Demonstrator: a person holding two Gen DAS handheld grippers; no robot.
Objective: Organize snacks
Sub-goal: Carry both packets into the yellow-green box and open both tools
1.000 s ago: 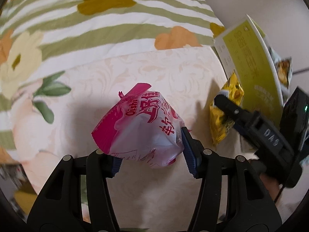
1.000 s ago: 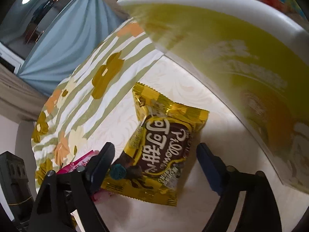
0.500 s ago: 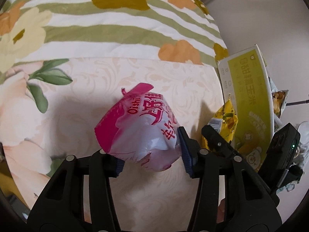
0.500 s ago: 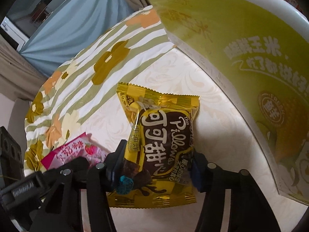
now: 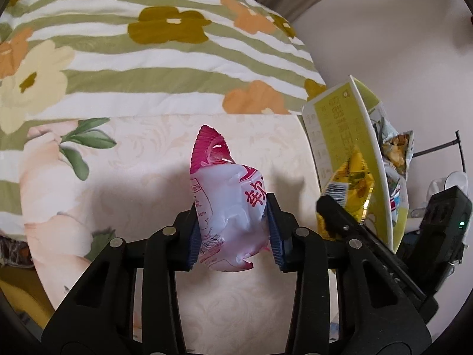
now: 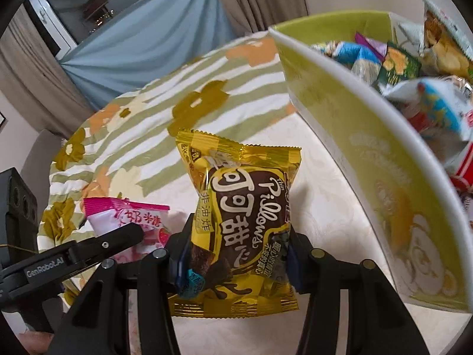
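A pink and white snack bag (image 5: 227, 195) sits between the pads of my left gripper (image 5: 233, 224). Its jaws are closing and squeeze the bag, which is held off the cream bedspread (image 5: 142, 183). In the right wrist view a yellow and brown Pillows snack bag (image 6: 242, 195) stands upright in my right gripper (image 6: 236, 254), whose jaws are closing and pinch its lower half. The pink bag (image 6: 127, 216) shows to its left. A yellow-green carton (image 6: 384, 177) holding several snack packets is close on the right. The same carton (image 5: 334, 136) and yellow bag (image 5: 354, 177) appear right of my left gripper.
Striped floral bedding (image 5: 147, 59) lies beyond the cream bedspread. A blue curtain (image 6: 142, 44) and beige drapes hang at the back. Loose packets (image 6: 399, 59) fill the carton to near its rim. A pale wall (image 5: 384, 29) stands behind the carton.
Both grippers have closed onto their bags and risen, lifting them off the bedspread. The pink bag is squeezed narrower and now stands more upright. The carton's open top has come into the right wrist view.
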